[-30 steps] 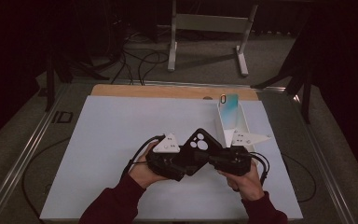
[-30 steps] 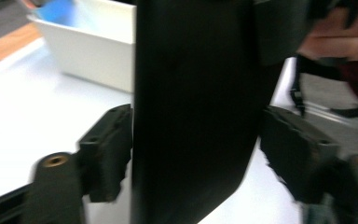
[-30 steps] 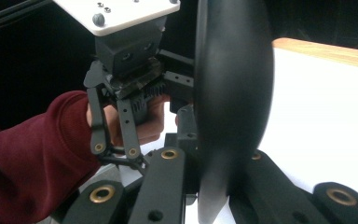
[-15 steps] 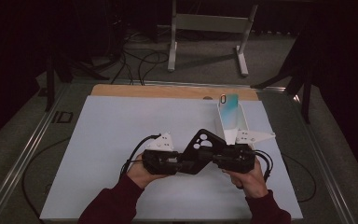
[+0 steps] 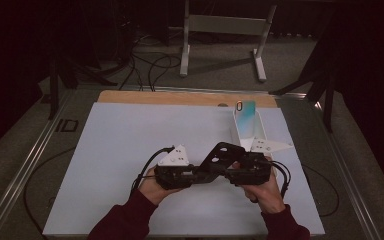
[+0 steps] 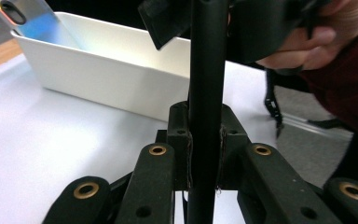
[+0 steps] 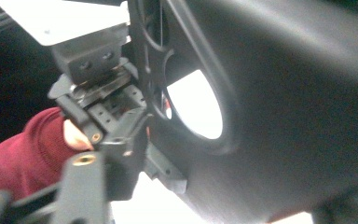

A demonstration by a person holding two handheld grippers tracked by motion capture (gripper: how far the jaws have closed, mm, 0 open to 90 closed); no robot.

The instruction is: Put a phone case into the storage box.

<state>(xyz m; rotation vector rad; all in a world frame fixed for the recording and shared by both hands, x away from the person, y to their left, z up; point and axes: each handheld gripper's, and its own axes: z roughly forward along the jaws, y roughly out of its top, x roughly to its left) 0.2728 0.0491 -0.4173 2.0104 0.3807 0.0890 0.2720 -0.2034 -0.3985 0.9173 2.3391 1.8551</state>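
Note:
A flat black case (image 5: 223, 154) with round holes is held up over the white mat between my two grippers. My left gripper (image 5: 203, 175) is shut on its thin edge. In the left gripper view the pads (image 6: 182, 140) press on both sides of the case (image 6: 206, 70). These jaws have just been closing on it. My right gripper (image 5: 231, 173) has just been opening, and its jaws stand apart from the case. The case (image 7: 284, 116) sits very close in the right gripper view, with the left gripper (image 7: 98, 74) behind it.
A white bin (image 5: 250, 134) stands at the mat's back right with a shiny blue phone (image 5: 245, 107) leaning in it. The bin (image 6: 112, 88) and phone (image 6: 30, 21) lie just beyond the left jaws. A wooden strip (image 5: 180, 97) runs along the far edge.
The left jaws closed onto the black case and the right jaws opened off it. Both hands stayed where they were.

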